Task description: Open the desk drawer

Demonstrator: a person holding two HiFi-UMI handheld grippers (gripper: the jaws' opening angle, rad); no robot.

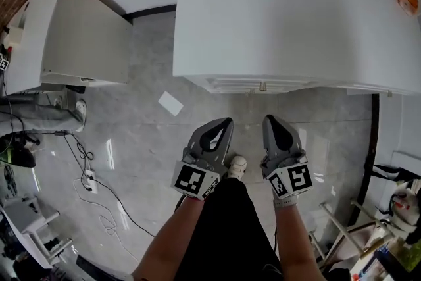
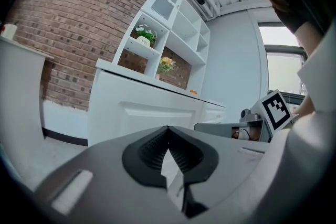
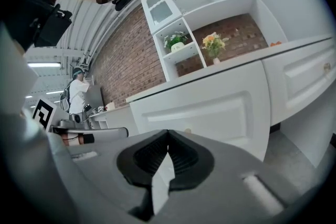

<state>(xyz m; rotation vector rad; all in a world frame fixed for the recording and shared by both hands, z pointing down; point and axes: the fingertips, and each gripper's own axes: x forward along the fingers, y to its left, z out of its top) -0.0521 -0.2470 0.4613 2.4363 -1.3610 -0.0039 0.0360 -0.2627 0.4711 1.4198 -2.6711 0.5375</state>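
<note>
Head view: looking steeply down on a grey tiled floor (image 1: 138,135), with a wide white surface (image 1: 283,16) filling the 12 o'clock side. Finding the drawer (image 1: 230,83) just under the front edge of this surface, sitting flush and closed, its small knob (image 1: 262,86) at the middle. Holding the left gripper (image 1: 223,124) and the right gripper (image 1: 272,123) side by side over the floor, both pointing toward 12 o'clock, both apart from the drawer front and touching nothing. Placing the knob at about 1 o'clock from the left gripper and 12 o'clock from the right one. Pressing the jaws of the left gripper together, with nothing between them, as appearing in the left gripper view. Pressing the jaws of the right gripper together too, also empty, as appearing in the right gripper view. Noticing a white sheet of paper (image 1: 170,102) lying on the floor at 10 o'clock from the left gripper, a second white cabinet (image 1: 79,29) further toward 10 o'clock, and cables (image 1: 99,197) trailing at 8 o'clock. Seeing, in the right gripper view, a shelf unit (image 3: 210,2) with flowers (image 3: 212,43) standing on the surface against a brick wall (image 3: 131,60).
</note>
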